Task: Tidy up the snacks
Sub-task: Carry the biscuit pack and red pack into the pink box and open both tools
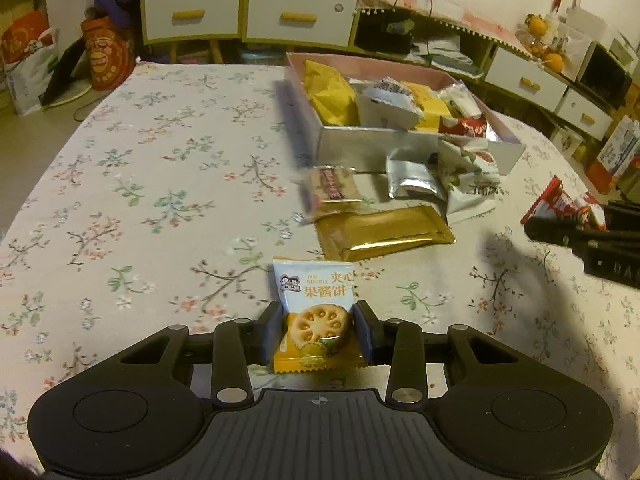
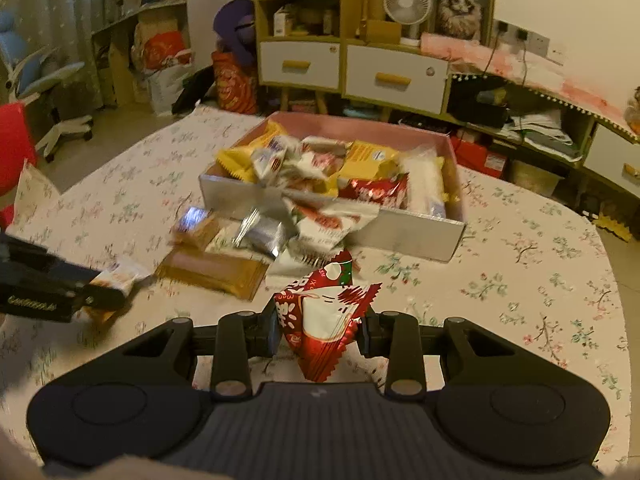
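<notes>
My left gripper (image 1: 318,320) is shut on a blue and orange jam biscuit packet (image 1: 316,312), held above the floral cloth. My right gripper (image 2: 320,330) is shut on a red and white snack packet (image 2: 324,320); both show at the right edge of the left wrist view (image 1: 560,206). A pink-lined silver box (image 1: 380,142) holds several snack packets; it also shows in the right wrist view (image 2: 400,232). Loose in front of it lie a gold bar packet (image 1: 384,234), a silver packet (image 1: 412,180), a clear biscuit packet (image 1: 332,192) and a white packet (image 1: 472,180).
The table wears a floral cloth (image 1: 140,200). Behind it stand white drawer cabinets (image 1: 248,16), a red bag (image 1: 106,54) and cluttered shelves (image 2: 520,120). The left gripper shows at the left edge of the right wrist view (image 2: 60,288).
</notes>
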The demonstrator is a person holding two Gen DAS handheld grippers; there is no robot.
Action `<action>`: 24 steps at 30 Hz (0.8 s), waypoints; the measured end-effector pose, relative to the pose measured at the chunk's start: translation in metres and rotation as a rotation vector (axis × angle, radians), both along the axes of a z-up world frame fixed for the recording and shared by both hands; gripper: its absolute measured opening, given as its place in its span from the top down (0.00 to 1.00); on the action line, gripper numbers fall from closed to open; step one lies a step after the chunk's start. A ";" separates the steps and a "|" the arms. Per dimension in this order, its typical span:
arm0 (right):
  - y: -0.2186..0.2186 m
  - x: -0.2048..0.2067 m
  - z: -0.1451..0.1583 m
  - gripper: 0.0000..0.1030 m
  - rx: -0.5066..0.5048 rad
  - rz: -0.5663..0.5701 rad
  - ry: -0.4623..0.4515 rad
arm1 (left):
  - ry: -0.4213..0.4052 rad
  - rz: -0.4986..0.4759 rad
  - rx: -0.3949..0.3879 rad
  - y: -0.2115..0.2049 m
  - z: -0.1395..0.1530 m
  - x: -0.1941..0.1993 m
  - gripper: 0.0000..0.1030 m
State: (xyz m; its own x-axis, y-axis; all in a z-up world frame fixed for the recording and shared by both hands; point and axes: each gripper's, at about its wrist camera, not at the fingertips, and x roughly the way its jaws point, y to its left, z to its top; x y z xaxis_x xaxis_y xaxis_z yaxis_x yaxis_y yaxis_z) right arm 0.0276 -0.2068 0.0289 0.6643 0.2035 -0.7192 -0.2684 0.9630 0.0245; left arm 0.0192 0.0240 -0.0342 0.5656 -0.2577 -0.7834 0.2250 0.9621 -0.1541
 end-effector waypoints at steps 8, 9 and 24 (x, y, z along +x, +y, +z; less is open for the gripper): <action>-0.006 0.022 0.011 0.69 0.012 -0.056 -0.042 | -0.036 0.007 -0.038 0.010 0.015 0.015 0.66; -0.006 0.026 0.012 0.69 0.010 -0.063 -0.047 | -0.047 0.004 -0.036 0.009 0.018 0.020 0.66; -0.021 0.102 0.012 0.69 0.099 -0.137 -0.056 | -0.124 0.050 -0.106 -0.019 0.044 0.122 0.65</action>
